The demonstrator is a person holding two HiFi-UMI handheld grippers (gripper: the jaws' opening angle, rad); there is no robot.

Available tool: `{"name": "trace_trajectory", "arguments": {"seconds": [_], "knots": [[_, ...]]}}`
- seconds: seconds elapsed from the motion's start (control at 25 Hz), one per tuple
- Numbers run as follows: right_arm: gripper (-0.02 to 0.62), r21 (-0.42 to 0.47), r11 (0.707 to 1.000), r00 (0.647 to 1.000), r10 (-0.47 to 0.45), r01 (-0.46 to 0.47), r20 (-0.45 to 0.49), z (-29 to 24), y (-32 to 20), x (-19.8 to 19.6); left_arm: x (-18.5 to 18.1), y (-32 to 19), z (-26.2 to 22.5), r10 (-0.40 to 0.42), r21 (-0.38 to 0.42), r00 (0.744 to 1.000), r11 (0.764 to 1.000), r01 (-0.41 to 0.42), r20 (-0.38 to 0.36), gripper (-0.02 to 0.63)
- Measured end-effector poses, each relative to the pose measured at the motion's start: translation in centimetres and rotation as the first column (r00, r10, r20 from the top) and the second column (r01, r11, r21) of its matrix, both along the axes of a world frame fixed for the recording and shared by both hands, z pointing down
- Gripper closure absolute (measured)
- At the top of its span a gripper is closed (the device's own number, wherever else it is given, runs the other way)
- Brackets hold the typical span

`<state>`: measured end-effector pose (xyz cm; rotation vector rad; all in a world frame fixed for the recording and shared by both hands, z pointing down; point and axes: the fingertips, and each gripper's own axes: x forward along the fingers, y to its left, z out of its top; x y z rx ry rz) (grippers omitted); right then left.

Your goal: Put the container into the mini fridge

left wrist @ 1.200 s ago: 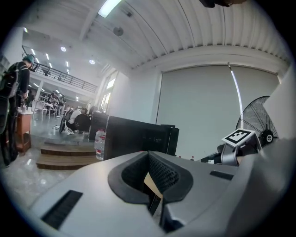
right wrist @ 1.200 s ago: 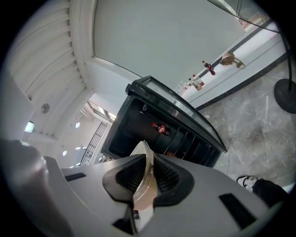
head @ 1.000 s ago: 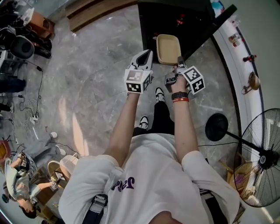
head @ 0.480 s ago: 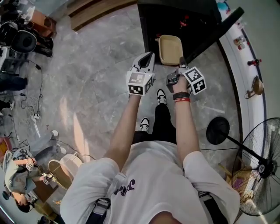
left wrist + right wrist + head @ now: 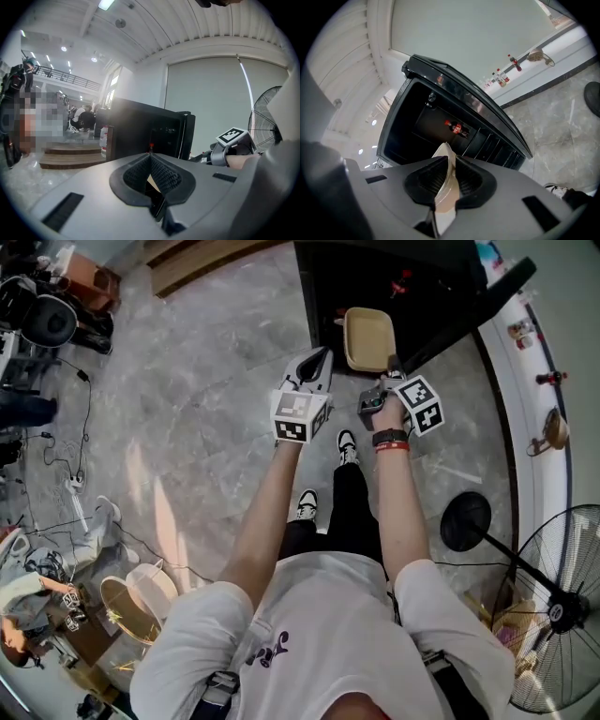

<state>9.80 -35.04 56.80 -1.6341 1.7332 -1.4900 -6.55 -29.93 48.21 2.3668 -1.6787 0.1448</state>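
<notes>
Container [image 5: 367,338] in outstretched right gripper [image 5: 388,367], near mini fridge [image 5: 375,277]

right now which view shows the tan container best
The head view: the whole container from above, at the open mini fridge, near rim clamped by the right gripper. The right gripper view shows only that rim edge-on; the left gripper view shows no clear part.
</notes>
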Motion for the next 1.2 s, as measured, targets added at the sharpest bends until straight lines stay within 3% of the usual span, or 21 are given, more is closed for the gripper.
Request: {"name": "trace_trajectory", "arguments": {"seconds": [1.2], "knots": [[0.532,0.011,0.999,0.999,0.030,-0.030,-0.036,6.5,-9.6,-0.9,-0.3,-5.3,6.9,0.009,-0.041,1.000,0.999,-0.011,-0.027,0.588]]}}
